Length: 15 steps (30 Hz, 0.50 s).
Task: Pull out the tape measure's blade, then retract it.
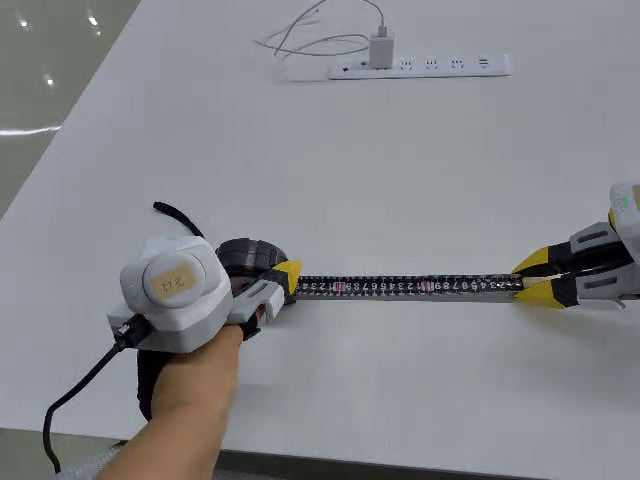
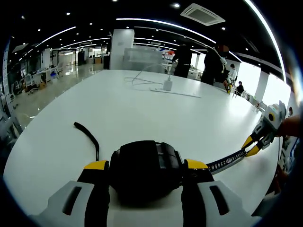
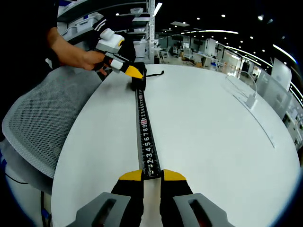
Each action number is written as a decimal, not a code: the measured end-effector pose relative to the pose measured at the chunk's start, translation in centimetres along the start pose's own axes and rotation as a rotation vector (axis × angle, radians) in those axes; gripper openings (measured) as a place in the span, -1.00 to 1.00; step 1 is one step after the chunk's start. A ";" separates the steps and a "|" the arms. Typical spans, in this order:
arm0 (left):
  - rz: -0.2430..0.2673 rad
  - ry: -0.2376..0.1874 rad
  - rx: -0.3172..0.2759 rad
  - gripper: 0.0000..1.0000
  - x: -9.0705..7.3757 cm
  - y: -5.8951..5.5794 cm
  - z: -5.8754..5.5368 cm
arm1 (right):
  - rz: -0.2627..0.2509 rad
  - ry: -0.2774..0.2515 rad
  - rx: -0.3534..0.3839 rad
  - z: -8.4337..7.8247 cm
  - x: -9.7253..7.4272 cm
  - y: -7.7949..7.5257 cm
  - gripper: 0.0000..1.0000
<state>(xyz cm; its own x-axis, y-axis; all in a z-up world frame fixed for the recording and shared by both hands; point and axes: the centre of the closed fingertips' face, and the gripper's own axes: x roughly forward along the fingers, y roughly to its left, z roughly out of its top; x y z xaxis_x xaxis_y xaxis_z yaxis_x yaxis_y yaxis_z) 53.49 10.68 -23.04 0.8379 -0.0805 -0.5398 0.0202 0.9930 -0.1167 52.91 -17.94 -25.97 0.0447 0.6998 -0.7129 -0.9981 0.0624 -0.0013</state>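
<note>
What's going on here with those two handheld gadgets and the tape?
A person works at a white table with a gripper in each hand. The left gripper clamps the black tape measure case. The right gripper pinches the end of the blade, which lies drawn out along the tabletop between them. It has not been retracted yet.

White table [image 1: 400, 180]: power strip [image 1: 430, 66], white cable [image 1: 300, 47], tape measure [image 1: 245, 258], blade [image 1: 400, 286] extended.

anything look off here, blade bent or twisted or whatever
Nothing stands out. The blade lies straight and flat on the table, from the case clamped in the left gripper to the right gripper pinching its end, with no kink visible.
</note>
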 end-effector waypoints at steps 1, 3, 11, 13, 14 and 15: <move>0.000 -0.001 0.000 0.12 0.0 0.0 0.0 | 0.001 0.000 0.001 0.0 0.0 0.0 -0.84; -0.001 -0.001 0.003 0.11 0.0 0.0 0.0 | 0.001 0.002 -0.002 0.0 0.0 0.0 -0.84; -0.004 -0.003 0.004 0.10 0.0 0.1 0.0 | -0.001 0.008 -0.009 0.1 0.1 0.1 -0.84; -0.005 -0.004 0.004 0.10 0.0 0.1 0.0 | -0.002 0.008 -0.011 0.2 0.2 0.2 -0.84; -0.007 -0.003 0.003 0.10 0.0 0.1 0.0 | -0.002 0.007 -0.011 0.3 0.3 0.2 -0.84; -0.007 -0.003 0.004 0.10 0.0 0.1 0.0 | -0.001 0.005 -0.011 0.4 0.4 0.2 -0.84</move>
<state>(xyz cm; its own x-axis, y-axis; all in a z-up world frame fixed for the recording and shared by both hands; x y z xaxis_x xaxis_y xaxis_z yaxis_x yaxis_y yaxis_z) 53.45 10.78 -23.06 0.8392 -0.0870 -0.5368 0.0280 0.9927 -0.1170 52.77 -17.42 -25.99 0.0457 0.6961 -0.7165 -0.9984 0.0551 -0.0102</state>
